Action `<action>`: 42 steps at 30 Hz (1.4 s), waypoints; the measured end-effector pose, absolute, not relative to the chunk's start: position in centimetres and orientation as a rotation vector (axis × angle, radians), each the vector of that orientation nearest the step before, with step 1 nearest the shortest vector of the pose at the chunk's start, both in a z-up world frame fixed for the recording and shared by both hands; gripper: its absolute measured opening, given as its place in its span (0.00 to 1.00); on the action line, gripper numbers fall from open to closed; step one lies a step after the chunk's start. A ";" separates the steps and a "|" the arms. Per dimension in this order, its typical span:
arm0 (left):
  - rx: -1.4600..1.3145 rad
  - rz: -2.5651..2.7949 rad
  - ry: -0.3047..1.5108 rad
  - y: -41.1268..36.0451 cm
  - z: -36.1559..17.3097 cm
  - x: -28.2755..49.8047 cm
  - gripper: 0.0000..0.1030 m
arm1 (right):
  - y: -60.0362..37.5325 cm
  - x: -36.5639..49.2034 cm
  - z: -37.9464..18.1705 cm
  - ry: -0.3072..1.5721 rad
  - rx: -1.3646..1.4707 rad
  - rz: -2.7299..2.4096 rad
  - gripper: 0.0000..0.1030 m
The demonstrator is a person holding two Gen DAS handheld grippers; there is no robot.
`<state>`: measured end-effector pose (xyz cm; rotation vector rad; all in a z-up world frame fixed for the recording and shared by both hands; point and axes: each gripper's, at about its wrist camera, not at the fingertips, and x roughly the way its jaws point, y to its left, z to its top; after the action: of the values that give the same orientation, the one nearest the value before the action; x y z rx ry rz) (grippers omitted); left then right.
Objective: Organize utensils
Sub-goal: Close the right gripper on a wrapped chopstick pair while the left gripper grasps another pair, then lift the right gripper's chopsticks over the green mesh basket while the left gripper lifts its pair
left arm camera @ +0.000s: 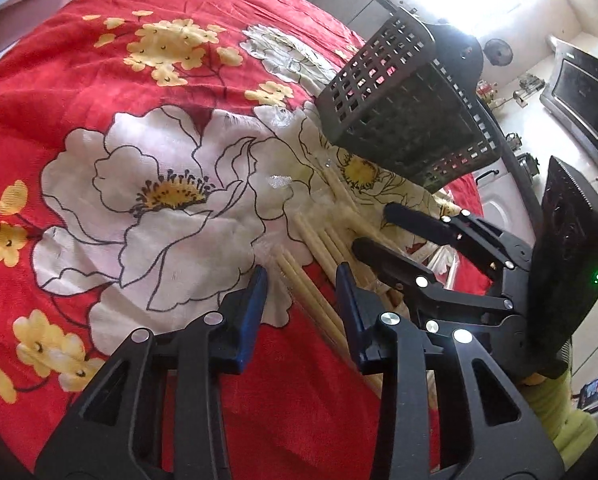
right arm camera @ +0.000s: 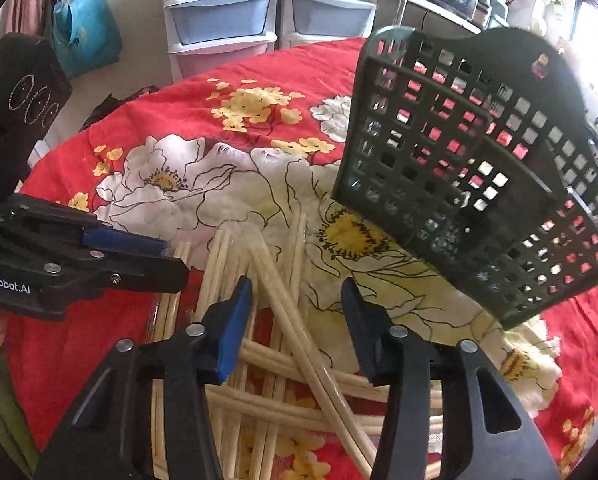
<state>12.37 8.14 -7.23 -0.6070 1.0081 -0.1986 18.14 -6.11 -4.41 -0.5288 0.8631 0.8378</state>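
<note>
Chopsticks (right arm camera: 283, 320) lay loose, crisscrossed on tablecloth (left arm camera: 99, 80) beside dark basket (right arm camera: 479, 168); none seen inside, so sorting prob. barely begun. Left gripper (left arm camera: 301, 308) & right gripper (right arm camera: 297, 328) hovered over pile, both spread, holding nothing.

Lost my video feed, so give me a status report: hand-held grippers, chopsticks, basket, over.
Left hand-held gripper open, right hand-held gripper open, both empty over the chopsticks. Chopsticks piled crisscross on the flowered cloth. Black basket beyond them, nothing visible inside. Nothing blocking.
</note>
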 end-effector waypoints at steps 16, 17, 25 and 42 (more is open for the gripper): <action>-0.699 -0.239 0.987 10.4 -8.7 12.9 0.07 | -7.2 18.7 -2.8 0.863 -0.455 0.883 0.13; -0.702 -0.239 0.983 10.6 -8.6 12.8 0.07 | -7.4 18.6 -2.5 0.855 -0.450 0.883 0.12; -0.656 -0.179 0.884 12.7 -5.3 11.8 0.06 | -8.9 18.1 0.3 0.790 -0.397 0.870 0.12; -0.469 -0.175 0.612 12.7 6.4 12.7 0.03 | -12.5 17.6 7.1 0.612 -0.192 0.847 0.12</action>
<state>12.73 12.74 6.36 -0.4693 0.6122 -0.1754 17.63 -12.51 7.11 -0.1916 0.6123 0.8466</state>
